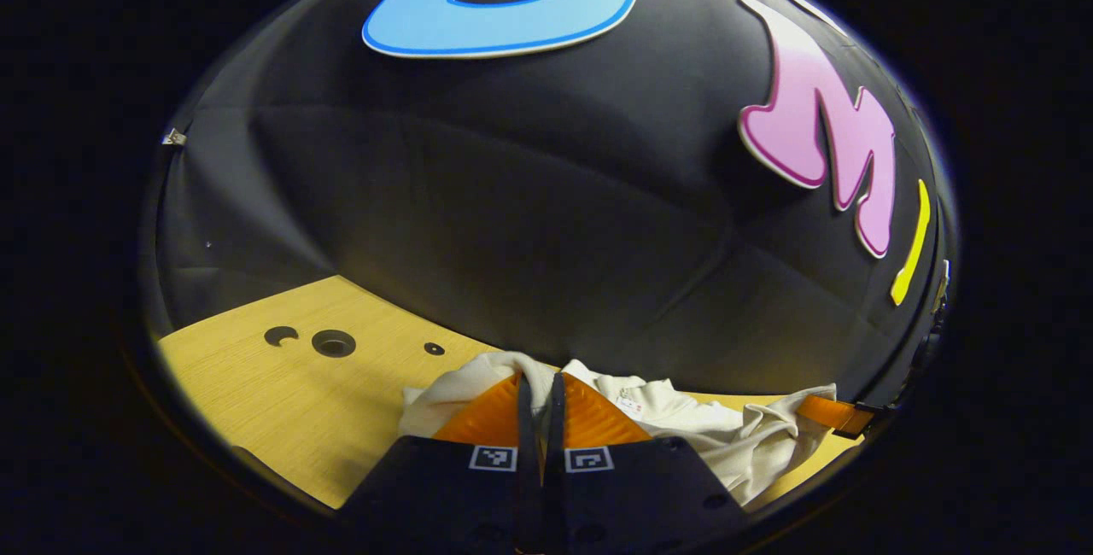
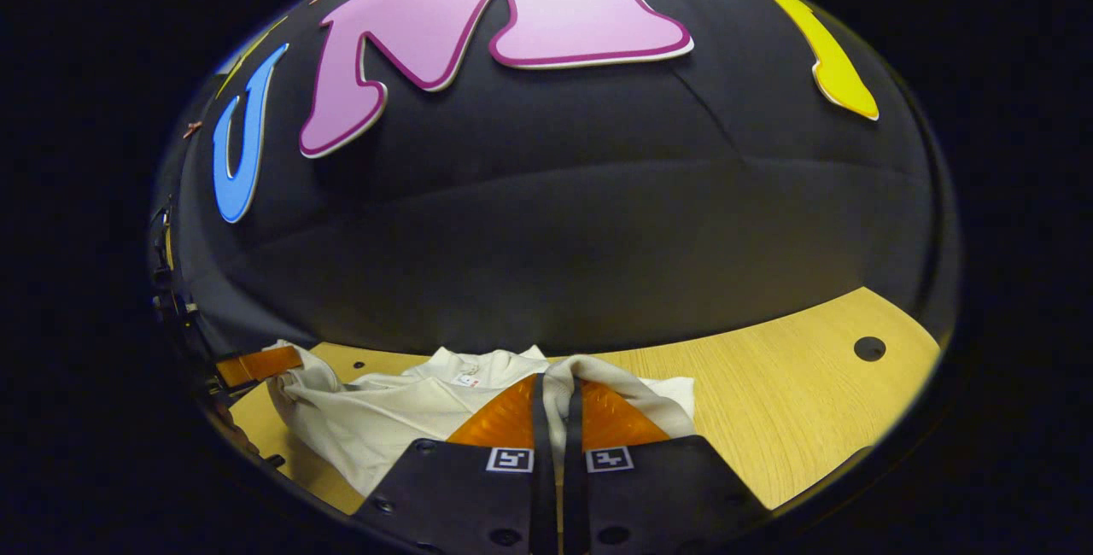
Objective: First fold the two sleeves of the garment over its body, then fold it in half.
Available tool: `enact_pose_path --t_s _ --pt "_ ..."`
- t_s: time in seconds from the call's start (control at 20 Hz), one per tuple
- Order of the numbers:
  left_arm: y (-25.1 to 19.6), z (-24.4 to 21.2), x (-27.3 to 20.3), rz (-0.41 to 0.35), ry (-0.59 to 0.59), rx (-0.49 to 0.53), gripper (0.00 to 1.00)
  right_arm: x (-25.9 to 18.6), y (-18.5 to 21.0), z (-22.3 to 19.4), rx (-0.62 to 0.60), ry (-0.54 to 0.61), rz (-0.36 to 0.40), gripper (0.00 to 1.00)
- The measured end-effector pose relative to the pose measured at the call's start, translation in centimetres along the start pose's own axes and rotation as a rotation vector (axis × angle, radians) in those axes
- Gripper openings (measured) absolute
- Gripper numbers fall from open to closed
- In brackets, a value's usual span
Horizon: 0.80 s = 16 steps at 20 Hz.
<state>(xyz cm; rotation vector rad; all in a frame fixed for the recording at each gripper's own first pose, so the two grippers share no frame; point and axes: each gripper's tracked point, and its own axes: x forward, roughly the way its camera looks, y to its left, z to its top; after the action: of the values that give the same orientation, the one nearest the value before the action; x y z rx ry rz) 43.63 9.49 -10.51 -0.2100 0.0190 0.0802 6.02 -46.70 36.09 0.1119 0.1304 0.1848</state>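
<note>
The cream garment (image 1: 696,423) lies bunched on the wooden table (image 1: 273,393). In the left gripper view my left gripper (image 1: 539,386) is shut, its orange fingers (image 1: 491,414) pinching a raised fold of the cloth. The right gripper's orange finger (image 1: 830,412) shows at the garment's far right edge. In the right gripper view the garment (image 2: 376,418) spreads to the left, and my right gripper (image 2: 555,386) is shut on another lifted fold of it. The left gripper's orange finger (image 2: 256,365) holds the cloth at the far left there.
The table has round holes (image 1: 333,342) at the left in the left gripper view and one hole (image 2: 869,348) at the right in the right gripper view. Bare wood (image 2: 794,410) stretches right of the garment. The black booth wall rises close behind the table.
</note>
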Motion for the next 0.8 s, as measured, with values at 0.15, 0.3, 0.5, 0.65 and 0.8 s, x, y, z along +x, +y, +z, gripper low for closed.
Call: enact_pose_path --t_s 0.15,0.3,0.5,0.65,0.8 --pt "1.2 -0.6 2.7 0.015 0.025 -0.003 0.06 1.6 -0.3 -0.4 -0.030 -0.002 -0.015 0.07" --pt "0.6 -1.2 4.6 -0.028 0.031 0.043 0.06 2.9 -1.0 -1.3 -0.023 0.012 -0.049 0.17" --pt "0.8 -2.6 5.4 -0.012 0.070 0.183 0.17 3.4 -0.6 -1.9 -0.046 0.015 -0.054 0.23" --pt "0.2 -2.5 4.9 -0.009 0.085 0.223 0.35 2.8 0.8 -2.4 -0.051 0.031 -0.024 0.68" --pt "-1.0 -0.2 3.2 -0.019 0.018 0.253 0.67 1.7 1.4 -1.2 -0.120 0.006 -0.022 0.91"
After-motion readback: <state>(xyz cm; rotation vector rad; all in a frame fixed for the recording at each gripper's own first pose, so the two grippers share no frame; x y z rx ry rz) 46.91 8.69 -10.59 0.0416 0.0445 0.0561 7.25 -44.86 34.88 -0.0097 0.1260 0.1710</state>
